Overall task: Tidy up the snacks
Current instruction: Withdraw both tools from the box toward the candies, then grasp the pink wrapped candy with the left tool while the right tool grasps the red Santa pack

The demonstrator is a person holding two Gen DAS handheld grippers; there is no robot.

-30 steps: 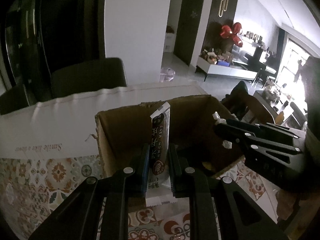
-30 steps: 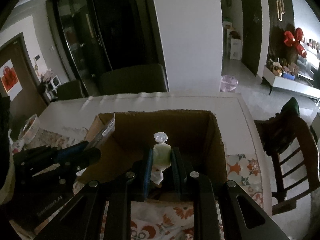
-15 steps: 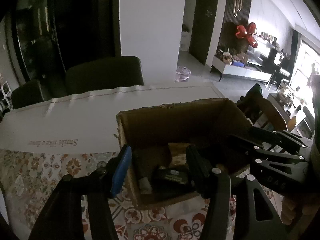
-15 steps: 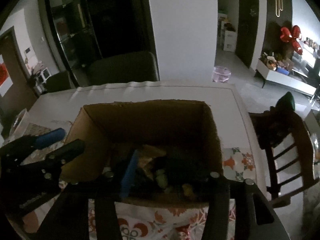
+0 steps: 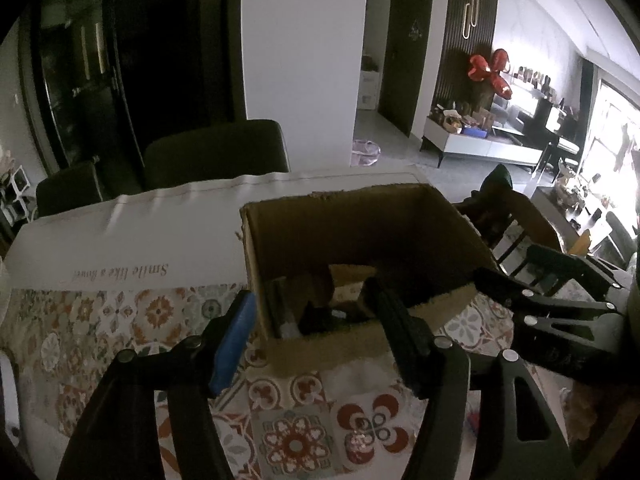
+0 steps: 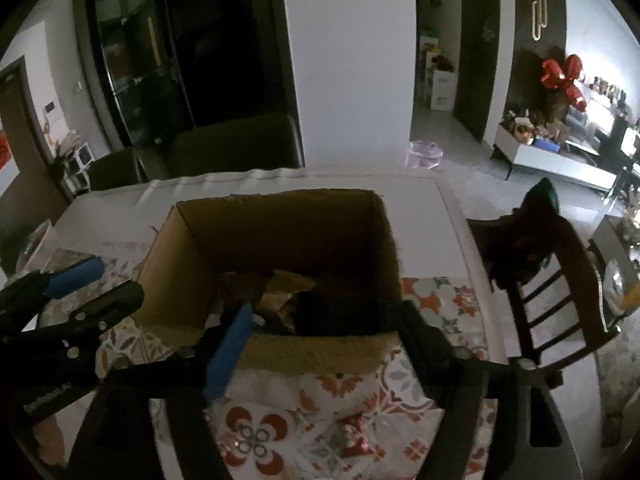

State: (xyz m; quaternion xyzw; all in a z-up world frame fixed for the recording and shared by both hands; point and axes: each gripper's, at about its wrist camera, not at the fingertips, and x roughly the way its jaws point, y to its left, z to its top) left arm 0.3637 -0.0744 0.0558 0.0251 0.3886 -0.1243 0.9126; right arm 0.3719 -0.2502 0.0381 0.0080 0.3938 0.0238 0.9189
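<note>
Left gripper (image 5: 316,320) spread, empty; box (image 5: 400,236) just ahead.

You see a matt brown cardboard box (image 5: 360,236) with rough torn rims, patterned cloth (image 6: 360,412) over your surface, a glossy dark wooden chair (image 6: 560,280).

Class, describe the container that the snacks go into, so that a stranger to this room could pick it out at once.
Start at the dining table with the patterned floral tablecloth. On it, just ahead of both open grippers, stands an open-topped brown cardboard box with dark snack packets in its bottom. It is the only box on the table, plain brown against the red-and-white pattern.
</note>
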